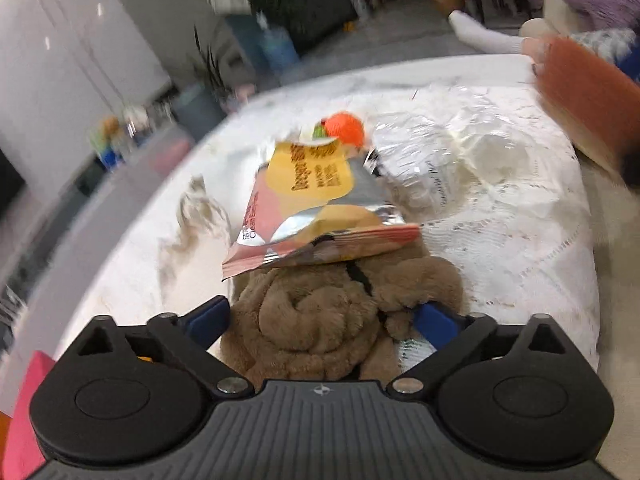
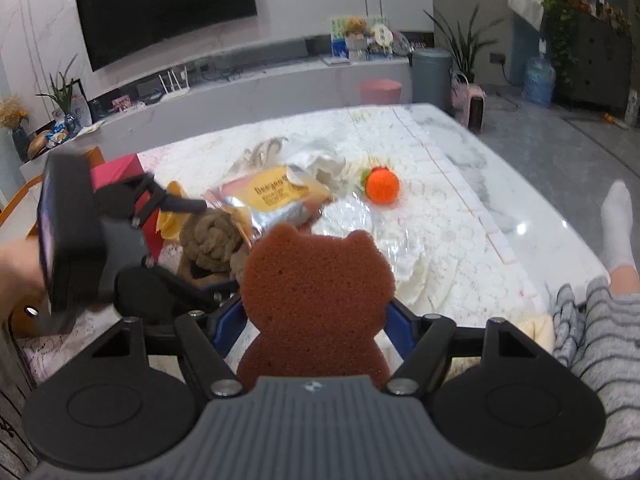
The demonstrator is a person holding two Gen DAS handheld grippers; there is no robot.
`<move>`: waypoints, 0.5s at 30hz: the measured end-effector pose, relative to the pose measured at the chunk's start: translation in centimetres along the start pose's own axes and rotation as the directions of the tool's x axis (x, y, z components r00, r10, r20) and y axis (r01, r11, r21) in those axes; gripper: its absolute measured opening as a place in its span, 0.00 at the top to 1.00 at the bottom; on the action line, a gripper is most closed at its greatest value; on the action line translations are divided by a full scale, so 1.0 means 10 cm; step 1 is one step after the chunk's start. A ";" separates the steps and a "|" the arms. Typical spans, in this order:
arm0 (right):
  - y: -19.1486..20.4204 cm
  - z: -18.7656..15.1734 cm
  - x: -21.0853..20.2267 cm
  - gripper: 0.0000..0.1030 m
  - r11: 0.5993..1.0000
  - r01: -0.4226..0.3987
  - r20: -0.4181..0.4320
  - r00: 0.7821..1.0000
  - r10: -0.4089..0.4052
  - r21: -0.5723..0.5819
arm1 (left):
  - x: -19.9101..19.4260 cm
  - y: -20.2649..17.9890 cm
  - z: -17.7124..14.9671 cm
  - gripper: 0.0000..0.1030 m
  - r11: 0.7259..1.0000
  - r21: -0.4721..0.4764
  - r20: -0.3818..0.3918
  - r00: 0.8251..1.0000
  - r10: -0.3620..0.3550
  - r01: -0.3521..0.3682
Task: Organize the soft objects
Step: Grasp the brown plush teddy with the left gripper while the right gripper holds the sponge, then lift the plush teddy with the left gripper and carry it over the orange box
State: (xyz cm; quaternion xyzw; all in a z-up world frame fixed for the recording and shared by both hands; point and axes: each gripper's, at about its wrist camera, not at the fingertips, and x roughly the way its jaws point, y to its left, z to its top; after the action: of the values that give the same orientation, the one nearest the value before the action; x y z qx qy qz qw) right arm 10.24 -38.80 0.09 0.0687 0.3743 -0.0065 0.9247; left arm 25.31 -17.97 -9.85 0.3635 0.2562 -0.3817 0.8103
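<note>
A brown plush toy [image 1: 316,336] lies on the white table [image 1: 520,248], between the wide-spread blue fingers of my left gripper [image 1: 322,312], which is open and straddles it without pressing. A crumpled snack bag [image 1: 312,200] rests on the plush's far side, with an orange ball [image 1: 344,130] behind it. My right gripper [image 2: 316,324] is shut on a brown bear-shaped sponge [image 2: 316,276] held upright above the near table edge. The right wrist view shows the left gripper [image 2: 214,250] around the plush toy [image 2: 204,232], next to the snack bag [image 2: 272,196] and the orange ball [image 2: 382,186].
Crumpled clear plastic [image 2: 360,220] lies mid-table over a lace cloth. A red box [image 2: 120,168] stands at the table's left edge. A person's striped leg [image 2: 600,340] and white-socked foot [image 2: 618,224] are at the right. A pink stool [image 2: 380,90] and grey bin [image 2: 430,76] stand beyond.
</note>
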 end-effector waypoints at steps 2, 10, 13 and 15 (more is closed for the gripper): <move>-0.02 0.00 0.04 0.30 1.000 -0.009 -0.031 0.999 0.010 0.016 | 0.09 0.05 0.05 0.00 0.999 -0.030 -0.025 0.999 -0.037 0.036; 0.03 -0.06 0.09 0.30 1.000 0.000 -0.061 0.998 0.001 0.008 | 0.10 0.22 -0.07 0.03 0.962 -0.240 -0.035 0.989 -0.145 0.132; -0.01 -0.05 0.10 0.30 1.000 0.010 -0.065 0.998 -0.009 0.019 | -0.06 0.11 -0.13 0.15 0.955 -0.287 -0.063 0.993 -0.097 0.075; -0.04 -0.04 0.09 0.30 0.999 0.016 -0.061 0.998 -0.014 0.031 | -0.15 0.00 -0.17 0.31 0.967 -0.254 -0.113 0.993 -0.035 0.005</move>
State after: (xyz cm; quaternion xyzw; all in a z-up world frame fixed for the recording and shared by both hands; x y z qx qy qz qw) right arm 10.60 -39.12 -0.90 0.0805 0.4028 -0.0173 0.9116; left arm 24.19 -16.05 -9.84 0.2759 0.3535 -0.3322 0.8298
